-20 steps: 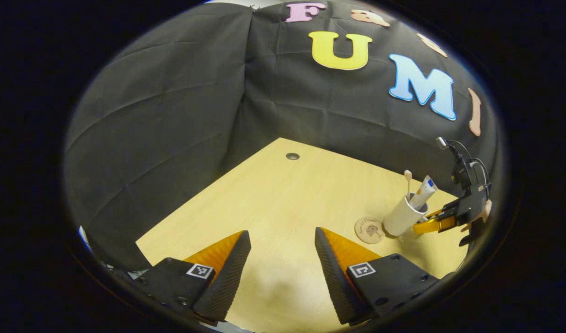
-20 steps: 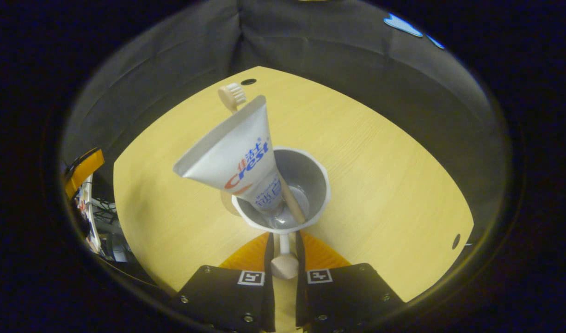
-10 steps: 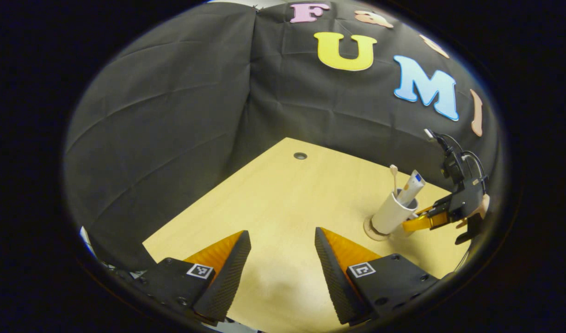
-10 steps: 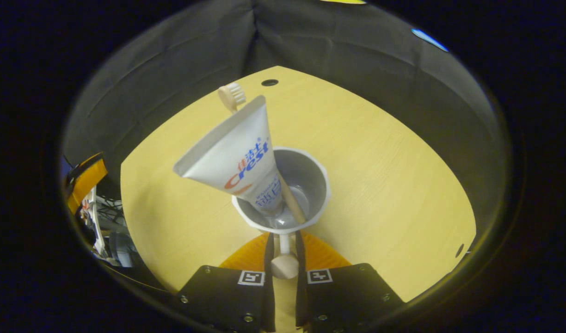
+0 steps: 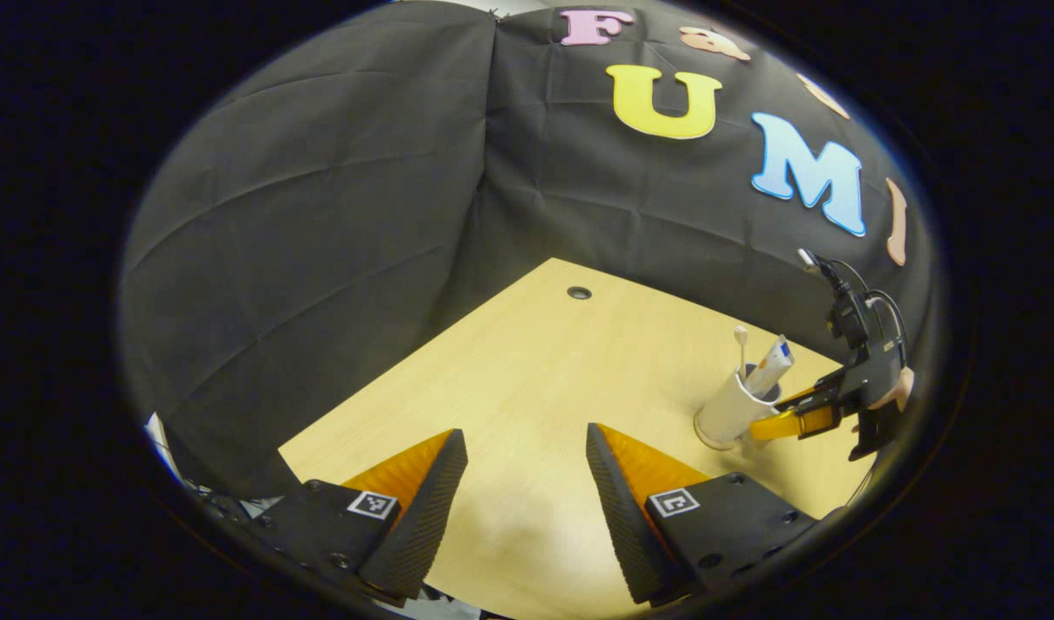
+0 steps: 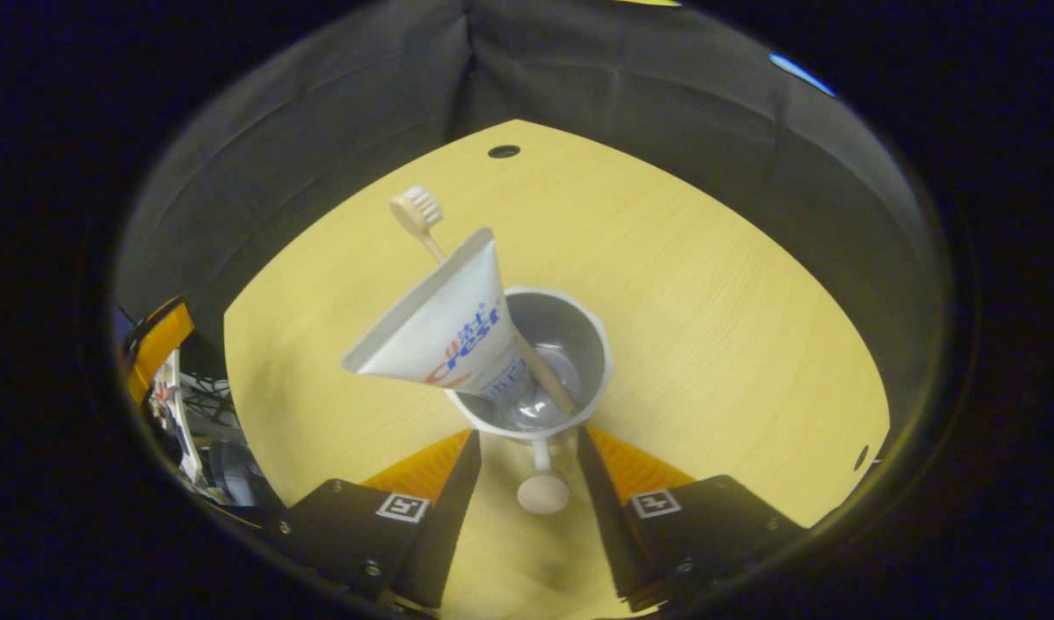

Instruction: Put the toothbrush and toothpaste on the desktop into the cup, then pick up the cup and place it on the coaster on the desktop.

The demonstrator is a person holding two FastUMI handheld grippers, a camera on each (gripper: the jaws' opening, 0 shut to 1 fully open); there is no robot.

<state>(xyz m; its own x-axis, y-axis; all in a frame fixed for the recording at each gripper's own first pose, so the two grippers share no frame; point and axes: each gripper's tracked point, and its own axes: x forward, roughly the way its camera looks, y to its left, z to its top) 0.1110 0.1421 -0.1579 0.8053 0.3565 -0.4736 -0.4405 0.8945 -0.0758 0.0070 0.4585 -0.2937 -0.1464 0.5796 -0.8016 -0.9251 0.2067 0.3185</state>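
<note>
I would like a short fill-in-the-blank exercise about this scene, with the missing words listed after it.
1. The toothpaste and the toothbrush stand inside the white ____.
2. The fingers of the right hand-held gripper are ____, one on each side of the cup's handle.
3. The cup stands on the wooden ____.
4. The left hand-held gripper is open and holds ____.

Missing words: cup; open; desktop; nothing
</note>
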